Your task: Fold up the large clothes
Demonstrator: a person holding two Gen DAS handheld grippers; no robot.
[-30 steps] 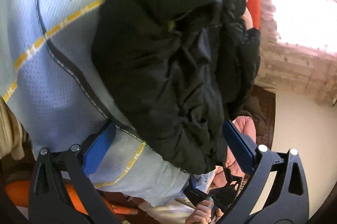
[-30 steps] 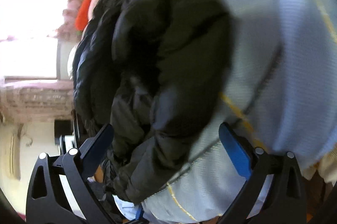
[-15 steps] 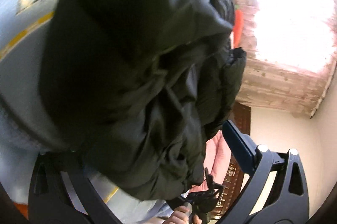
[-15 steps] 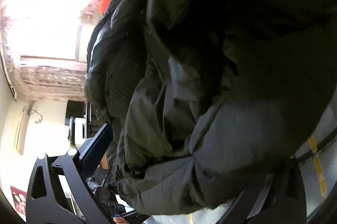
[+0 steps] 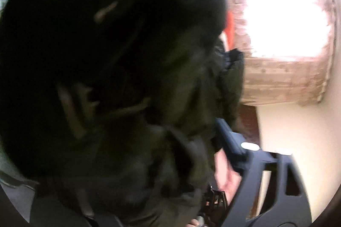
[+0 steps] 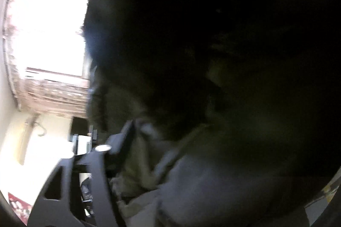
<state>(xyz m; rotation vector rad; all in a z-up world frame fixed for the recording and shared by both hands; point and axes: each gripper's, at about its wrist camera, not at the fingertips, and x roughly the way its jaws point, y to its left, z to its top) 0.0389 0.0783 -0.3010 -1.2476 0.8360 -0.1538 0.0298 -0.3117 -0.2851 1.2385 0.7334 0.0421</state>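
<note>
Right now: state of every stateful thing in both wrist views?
Black jacket: bunched, crumpled, not folded, filling both views.
Left gripper: jaws closing, jacket fabric between them.
Right gripper: jaws closing, jacket fabric between them.
Window: bright, overexposed; open or closed unclear.

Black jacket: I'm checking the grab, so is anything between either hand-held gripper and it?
Nothing visible. The black jacket fills both wrist views, bunched against the left hand-held gripper and right hand-held gripper, whose jaws are closing with its fabric between them.

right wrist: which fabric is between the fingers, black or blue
The black jacket: the right gripper's jaws are closing on it; the pale blue cloth shows only at bottom-right edge.
</note>
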